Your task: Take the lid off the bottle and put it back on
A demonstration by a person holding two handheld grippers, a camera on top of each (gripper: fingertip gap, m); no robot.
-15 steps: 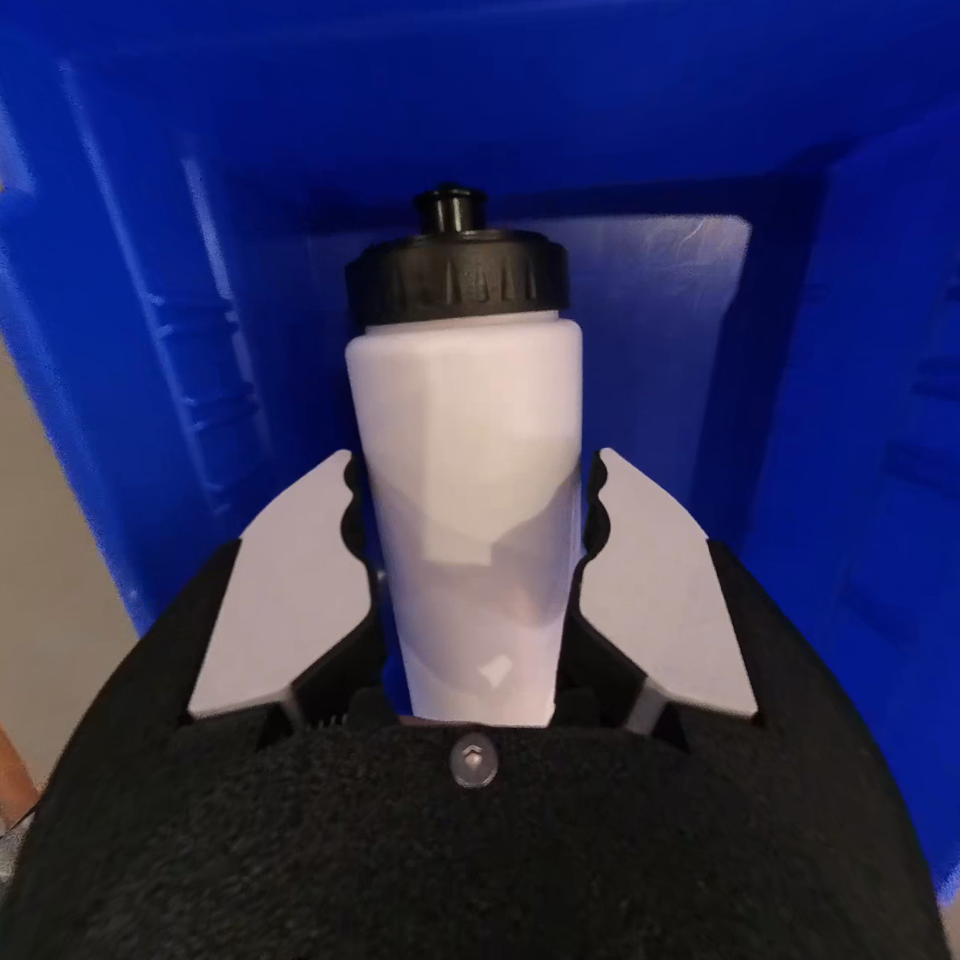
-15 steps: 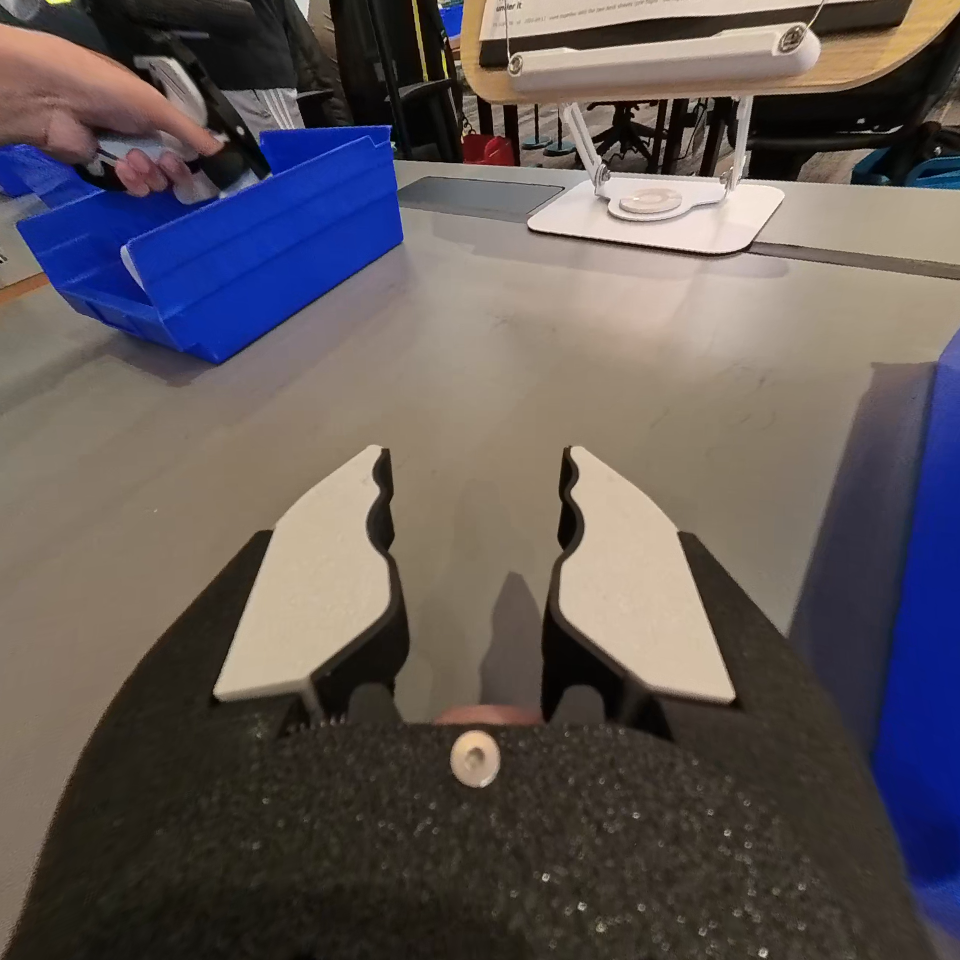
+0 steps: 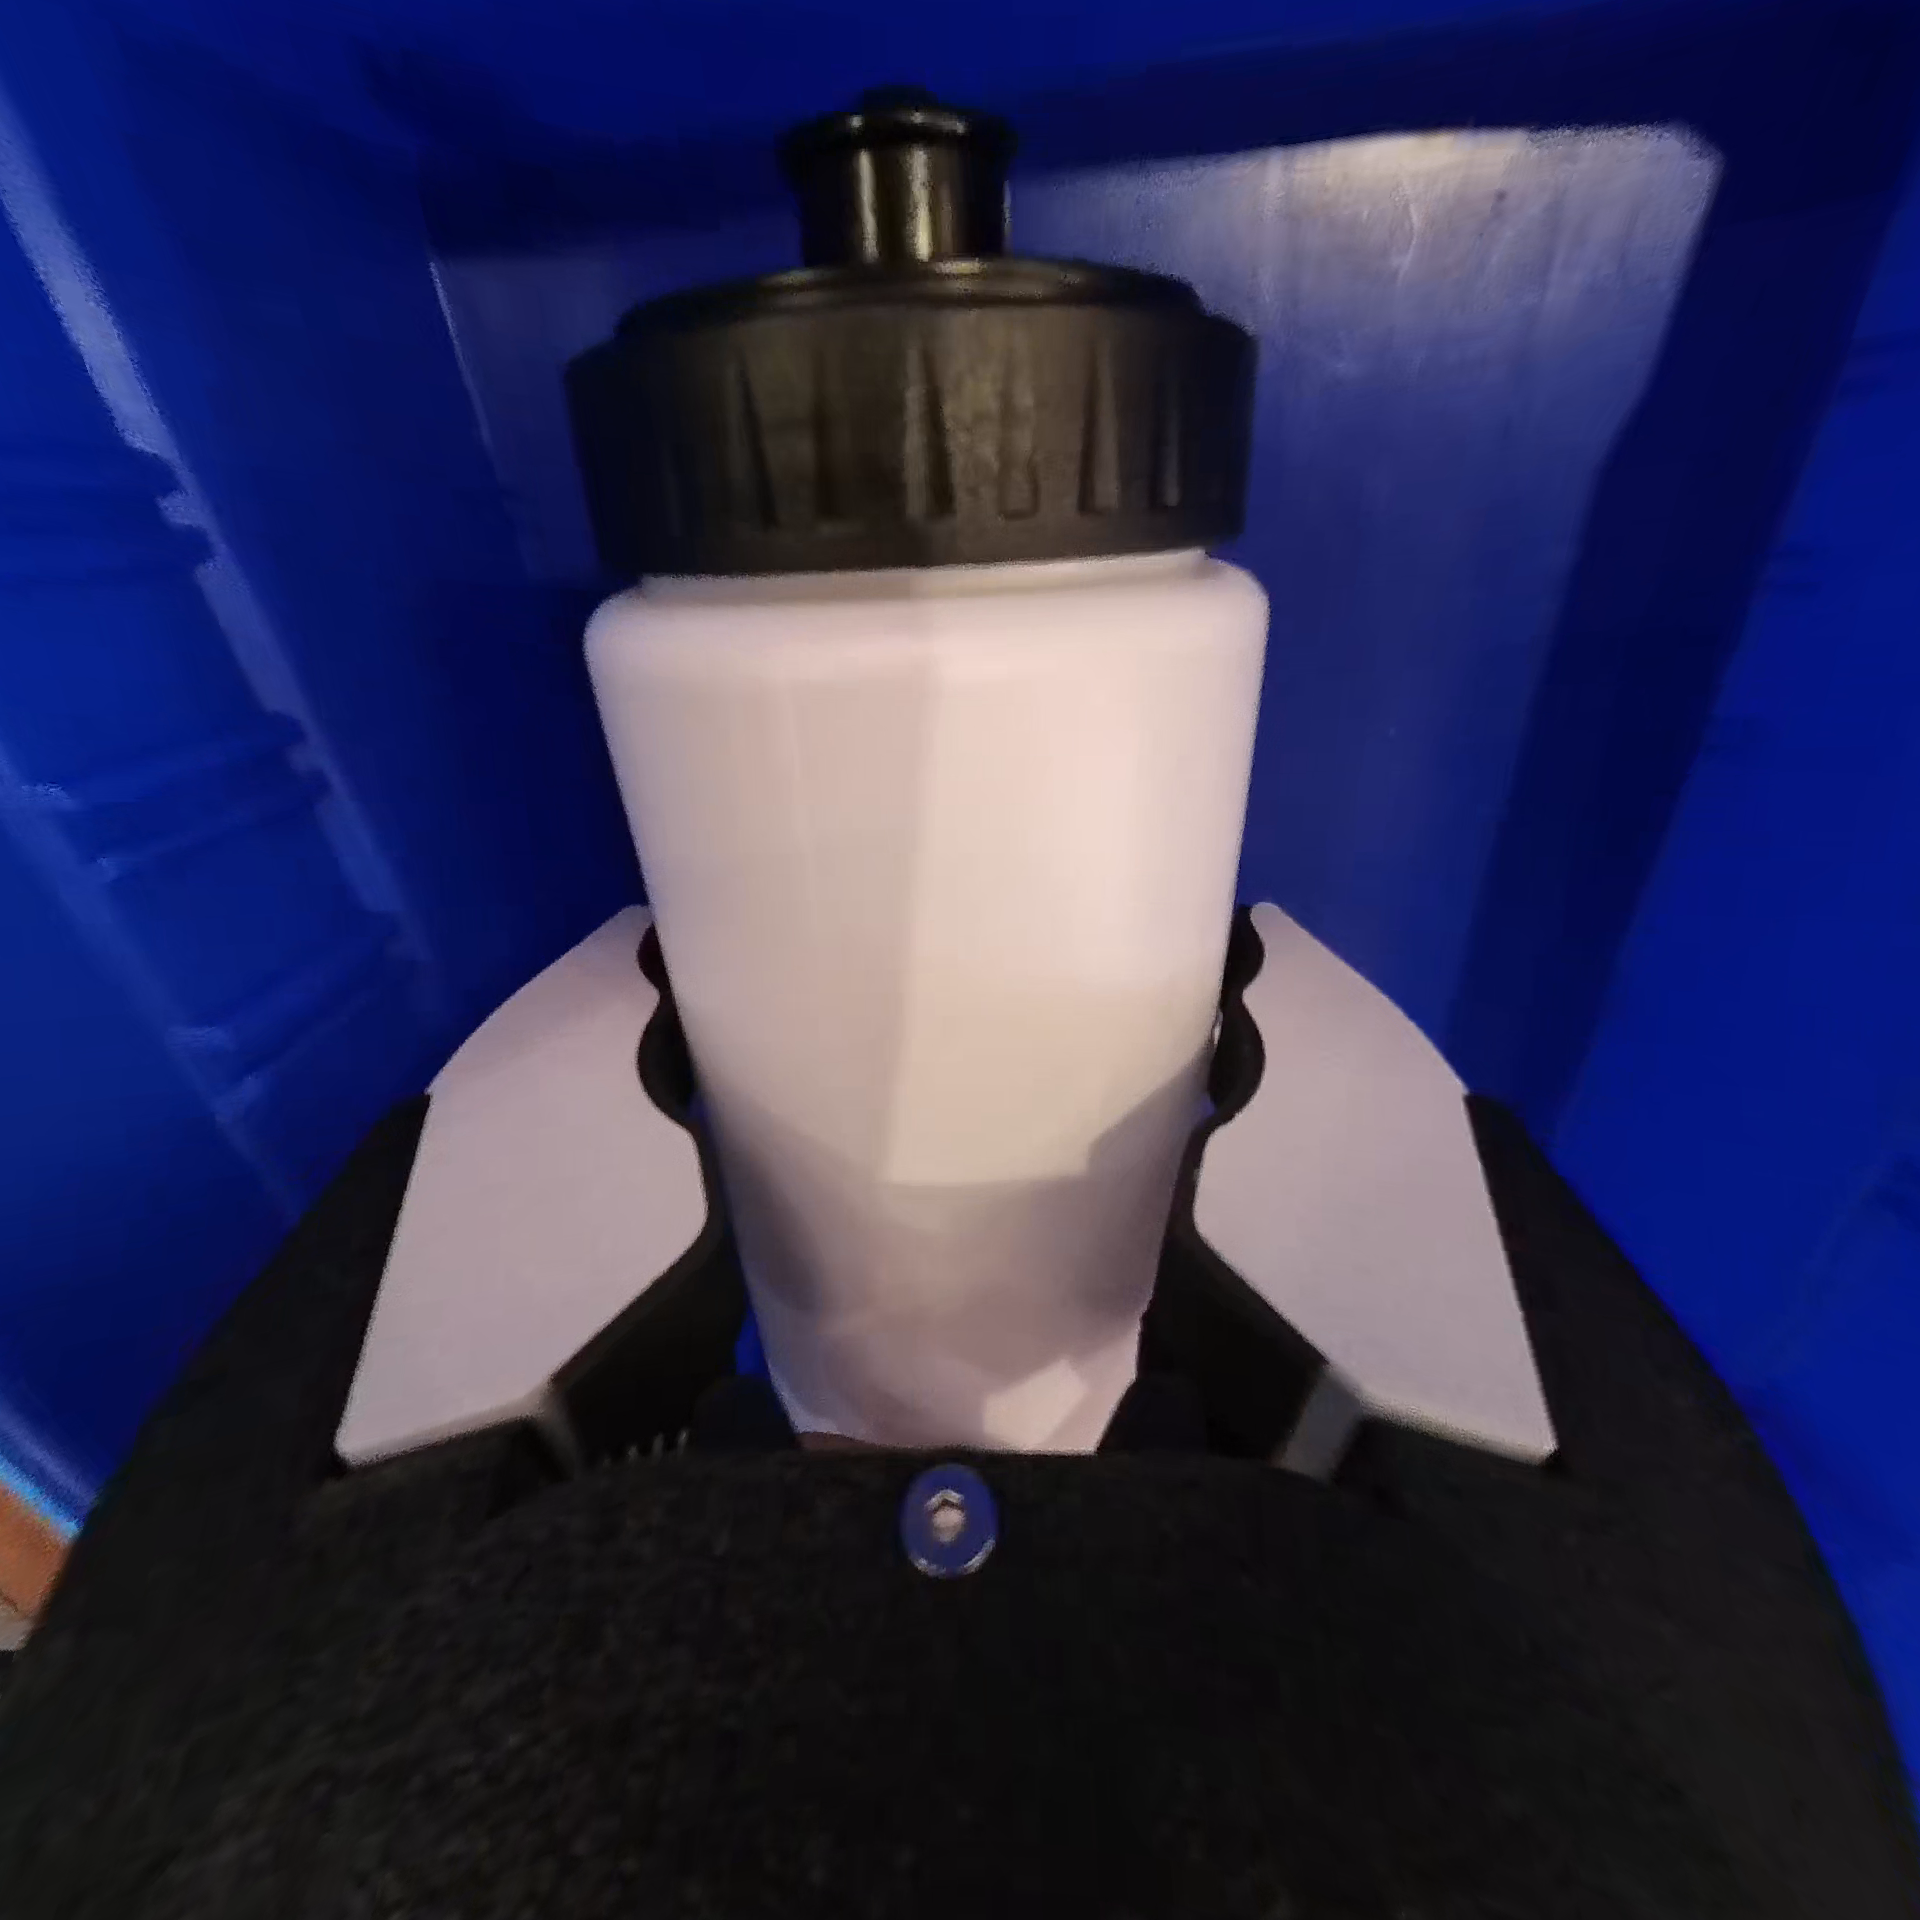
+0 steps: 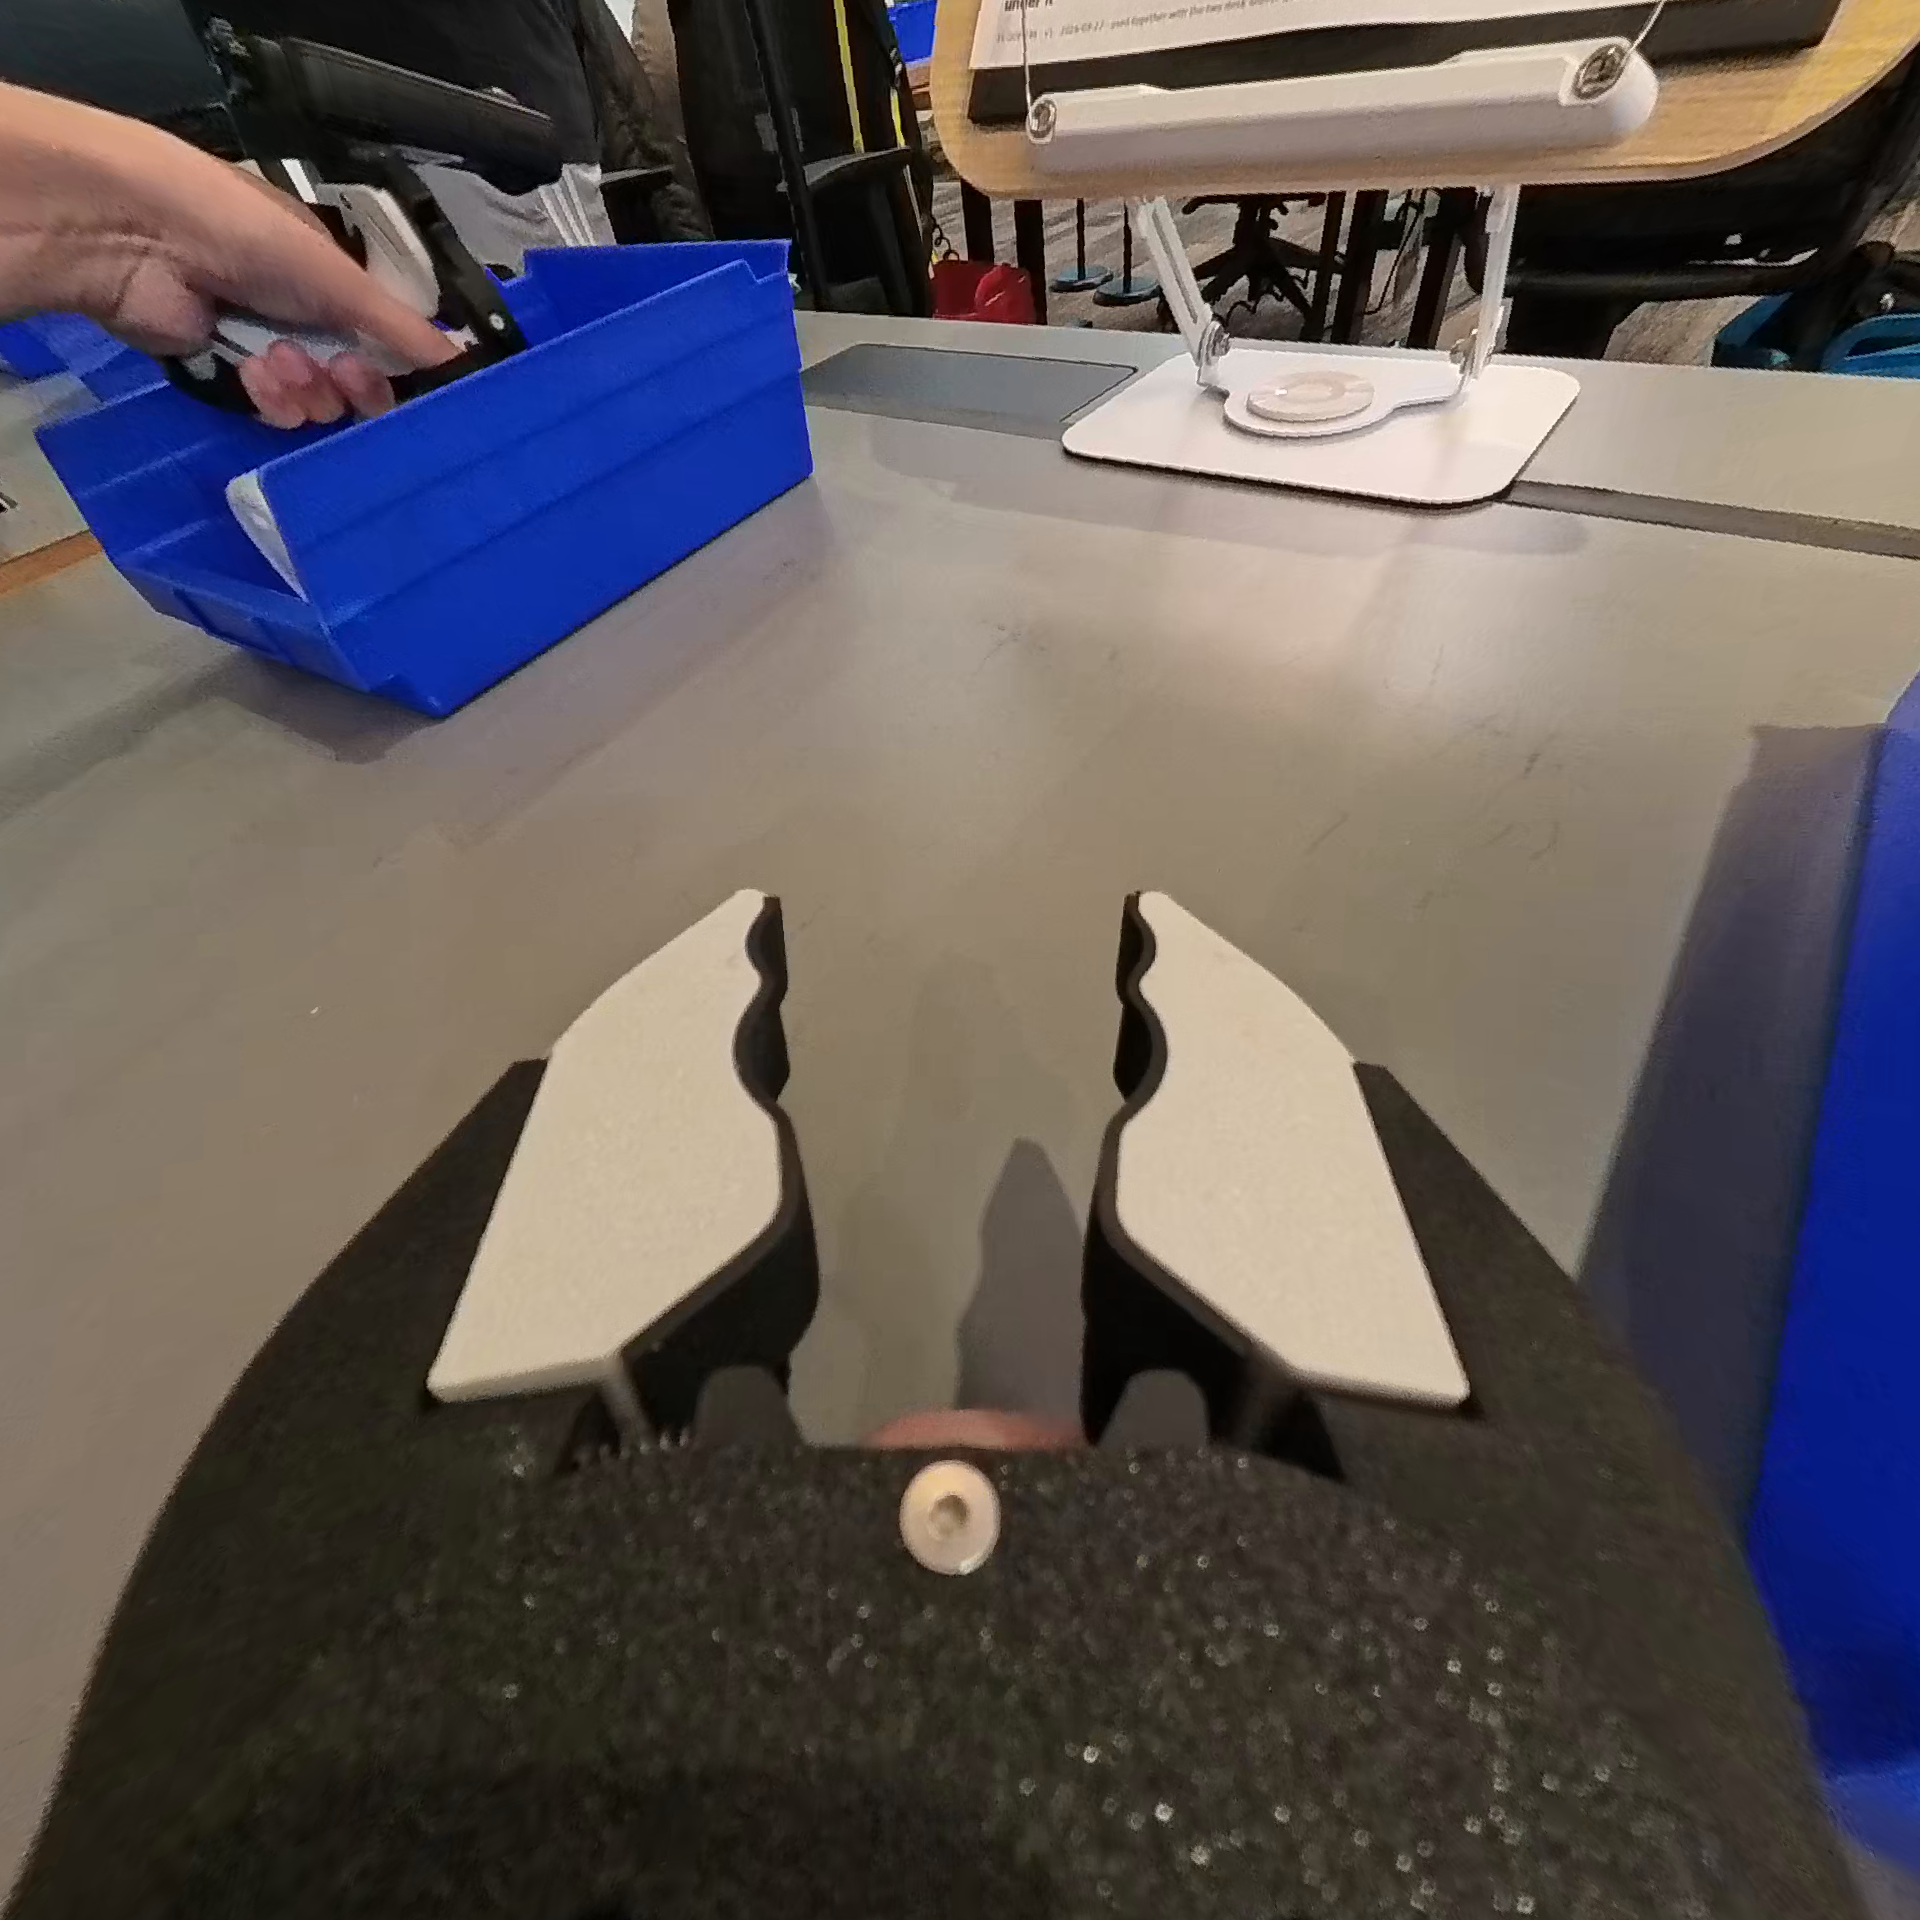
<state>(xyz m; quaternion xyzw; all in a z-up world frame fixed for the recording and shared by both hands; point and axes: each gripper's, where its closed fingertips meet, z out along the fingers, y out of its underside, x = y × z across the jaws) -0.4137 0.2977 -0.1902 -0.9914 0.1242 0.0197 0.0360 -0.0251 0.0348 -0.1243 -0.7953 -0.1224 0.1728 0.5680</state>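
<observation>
The left gripper reaches down into a bin, gripped from above by the person's left hand, whose fingers curl around its handle. Its two pale fingers stand spread wide to either side of a white bottle; whether the dark pads press on it cannot be told. The right gripper hangs low and level, pointing forward, its fingers parted with only air between them.
</observation>
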